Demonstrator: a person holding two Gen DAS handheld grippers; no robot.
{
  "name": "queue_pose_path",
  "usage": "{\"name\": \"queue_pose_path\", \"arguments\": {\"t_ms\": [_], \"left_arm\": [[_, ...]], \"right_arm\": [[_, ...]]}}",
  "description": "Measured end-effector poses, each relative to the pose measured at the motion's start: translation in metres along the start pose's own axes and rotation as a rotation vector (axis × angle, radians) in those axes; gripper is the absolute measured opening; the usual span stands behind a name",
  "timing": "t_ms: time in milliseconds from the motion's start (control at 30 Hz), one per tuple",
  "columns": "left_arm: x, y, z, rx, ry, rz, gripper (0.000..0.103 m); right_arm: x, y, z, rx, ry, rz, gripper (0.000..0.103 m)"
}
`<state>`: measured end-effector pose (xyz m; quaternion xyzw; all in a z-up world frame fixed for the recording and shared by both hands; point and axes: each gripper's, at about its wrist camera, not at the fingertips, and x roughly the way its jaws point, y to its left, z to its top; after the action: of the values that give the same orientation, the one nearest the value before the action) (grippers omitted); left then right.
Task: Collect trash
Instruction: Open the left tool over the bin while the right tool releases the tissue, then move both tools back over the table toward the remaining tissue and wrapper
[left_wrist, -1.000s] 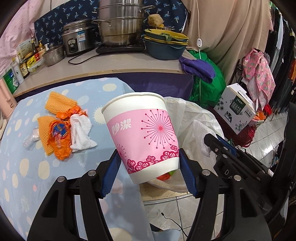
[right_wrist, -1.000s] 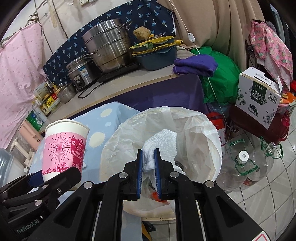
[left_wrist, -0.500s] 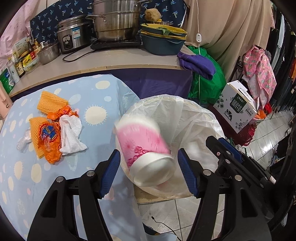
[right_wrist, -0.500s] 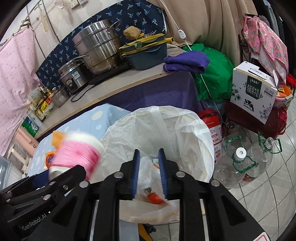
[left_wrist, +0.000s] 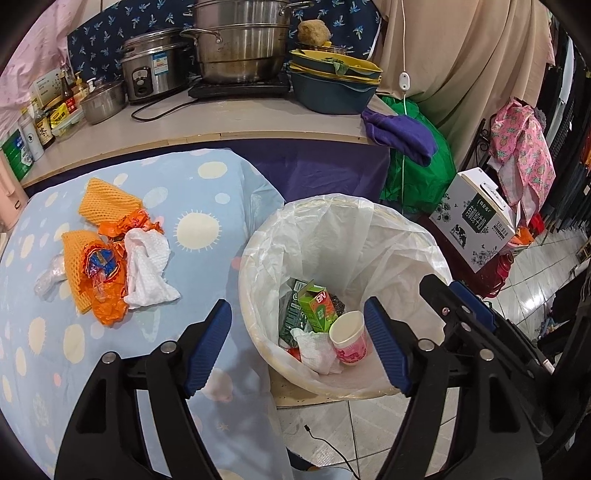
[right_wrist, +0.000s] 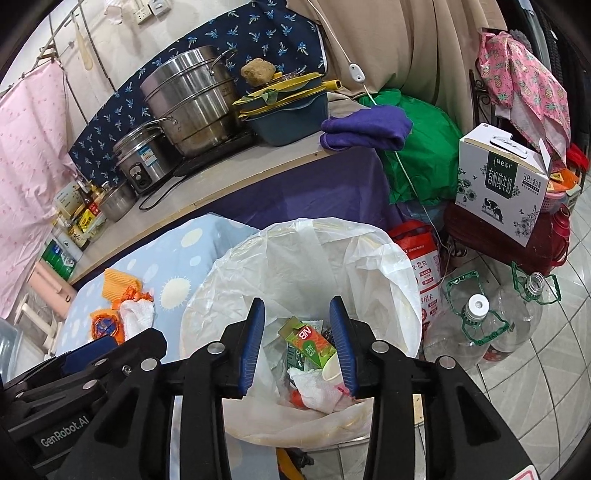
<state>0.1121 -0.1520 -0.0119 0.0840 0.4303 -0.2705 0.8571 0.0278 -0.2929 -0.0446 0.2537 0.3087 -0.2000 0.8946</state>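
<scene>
In the left wrist view, the left gripper (left_wrist: 297, 341) fills the bottom of the frame, its jaws spread wide and opening, with nothing clamped between them. Through the gap, lower centre, stands the lined trash bin (left_wrist: 258, 236), and at its bottom lie a pink paper cup (left_wrist: 349, 341), a green juice carton (left_wrist: 317, 308) and a crumpled white tissue (left_wrist: 314, 347). That part of the job looks done. What is left sits at middle left on the desk (left_wrist: 207, 192), under its blue dotted cloth: two pieces of orange foam netting (left_wrist: 107, 201), orange snack wrappers (left_wrist: 105, 280), another white tissue wad (left_wrist: 146, 269) and a scrap of clear plastic (left_wrist: 48, 277), all bunched together and well apart from the bin.

In the right wrist view, the right gripper (right_wrist: 297, 345) hangs over the bin mouth (right_wrist: 207, 288) at lower centre; its jaws are partly apart and opening, and they grasp nothing, the carton and tissue showing far below between them. The cup is only partly visible behind the right-hand blue pad. The leftover pile shows small at middle left, beside the bin.

I judge the task roughly half finished: several items are binned, both grippers are free, and one cluster of litter on the desk remains to be fetched.
</scene>
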Motion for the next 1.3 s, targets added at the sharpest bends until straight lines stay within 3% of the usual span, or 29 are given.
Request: {"name": "queue_pose_path", "arguments": {"t_ms": [433, 1300], "left_arm": [[-0.013, 0.034, -0.006, -0.063, -0.011, 0.011, 0.071], [-0.048, 0.235, -0.063, -0.433, 0.000, 0.205, 0.071]], "right_arm": [[0.001, 0.036, -0.004, -0.069, 0.017, 0.026, 0.036], [0.042, 0.195, -0.050, -0.336, 0.140, 0.172, 0.037]]}}
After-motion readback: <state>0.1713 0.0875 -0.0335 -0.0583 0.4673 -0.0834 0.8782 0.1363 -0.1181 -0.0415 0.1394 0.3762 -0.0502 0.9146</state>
